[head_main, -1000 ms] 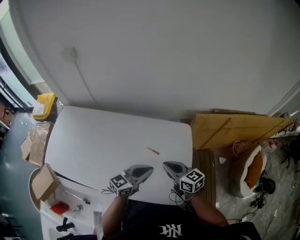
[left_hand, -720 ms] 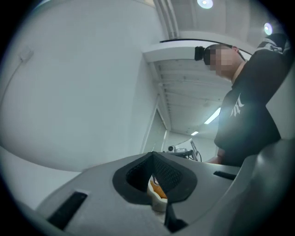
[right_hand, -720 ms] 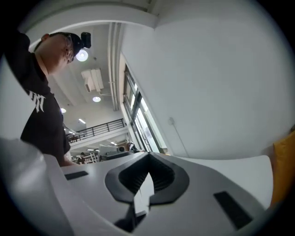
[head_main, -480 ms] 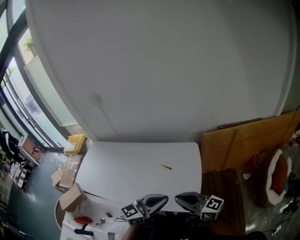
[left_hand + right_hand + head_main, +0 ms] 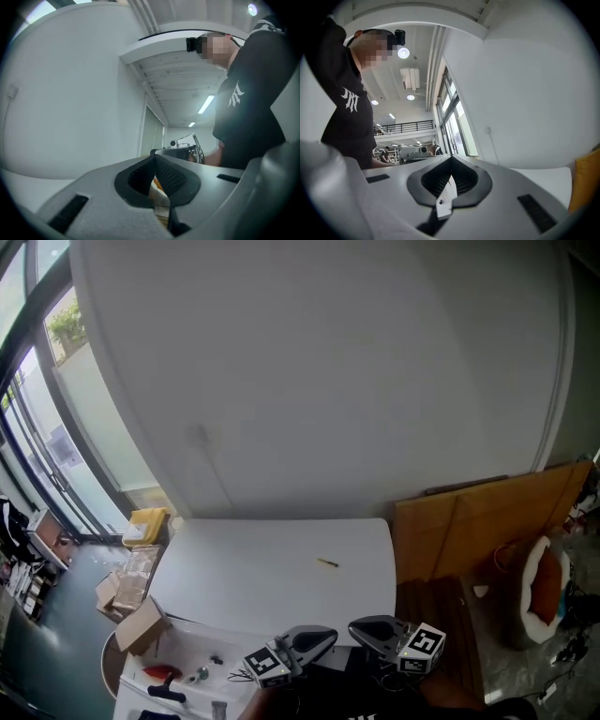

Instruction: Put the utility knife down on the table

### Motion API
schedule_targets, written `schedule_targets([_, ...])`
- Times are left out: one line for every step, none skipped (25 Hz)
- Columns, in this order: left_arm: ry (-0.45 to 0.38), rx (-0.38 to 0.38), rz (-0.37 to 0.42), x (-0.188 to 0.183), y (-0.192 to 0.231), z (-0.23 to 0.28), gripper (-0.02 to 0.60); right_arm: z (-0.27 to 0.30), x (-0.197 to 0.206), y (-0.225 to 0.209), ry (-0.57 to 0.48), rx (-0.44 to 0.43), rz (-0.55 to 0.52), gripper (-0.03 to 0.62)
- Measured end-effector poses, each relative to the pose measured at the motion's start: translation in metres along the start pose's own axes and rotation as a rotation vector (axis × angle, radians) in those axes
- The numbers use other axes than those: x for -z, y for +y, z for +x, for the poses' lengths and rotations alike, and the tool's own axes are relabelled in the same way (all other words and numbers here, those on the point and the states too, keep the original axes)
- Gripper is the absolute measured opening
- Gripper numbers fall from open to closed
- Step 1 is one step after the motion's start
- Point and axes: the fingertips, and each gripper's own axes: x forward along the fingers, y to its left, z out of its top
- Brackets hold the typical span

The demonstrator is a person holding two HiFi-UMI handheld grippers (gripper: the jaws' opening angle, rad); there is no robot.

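Nearest the person, just short of the near edge of the table (image 5: 253, 568), the right gripper (image 5: 361, 626) had its jaws clamped on the utility knife (image 5: 444, 200), of which only a thin silvery strip with a small hole showed between the ribbed pads. Beside it, the left gripper (image 5: 323, 637) had its jaws closed together, with nothing I could make out held between them. The knife was therefore held up and off the table, not yet set down. The grip looked to sit on a narrow metal edge, so the knife could likely pivot or slip as it was lowered. If the jaws opened this close to the near edge, it might drop off toward the person's lap instead of landing on the tabletop. Letting go from too high could also make it bounce or skid. Left of the table's near corner stood a cardboard box (image 5: 141, 629) on a lower white surface; what it held could not be told. Out on the tabletop, toward its right side, lay a small yellowish stick (image 5: 327, 562), well apart from both grippers. Right of the table a white bag (image 5: 527, 596) showed something orange inside, with wooden boards (image 5: 478, 521) leaning beyond it. Past the table's far left corner sat a yellow box (image 5: 142, 526), closed as far as I could tell, and behind everything rose a plain white wall (image 5: 328, 381).
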Motion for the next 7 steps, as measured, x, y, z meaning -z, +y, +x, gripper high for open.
schedule_targets([0.003, 0.009, 0.011, -0.002, -0.005, -0.005, 0.005, 0.000, -0.001, 0.007, -0.003, 0.015, 0.007, 0.003])
schedule_targets([0.007, 0.017, 0.025, -0.003, -0.012, -0.011, 0.005, 0.000, -0.001, 0.016, -0.008, 0.027, 0.019, 0.003])
schedule_targets([0.010, 0.021, 0.041, -0.005, -0.020, -0.019, 0.005, 0.000, 0.000, 0.026, -0.013, 0.035, 0.031, 0.003])
schedule_targets([0.008, 0.021, 0.055, -0.007, -0.027, -0.027, 0.006, 0.001, 0.002, 0.035, -0.017, 0.041, 0.042, 0.003])
schedule_targets([0.002, 0.018, 0.069, -0.010, -0.033, -0.036, 0.006, 0.003, 0.004, 0.043, -0.020, 0.046, 0.049, 0.003])
schedule_targets([-0.007, 0.013, 0.082, -0.011, -0.038, -0.046, 0.006, 0.006, 0.008, 0.051, -0.022, 0.050, 0.055, 0.003])
schedule_targets([-0.018, 0.007, 0.096, -0.013, -0.043, -0.056, 0.006, 0.009, 0.012, 0.058, -0.022, 0.054, 0.061, 0.003])
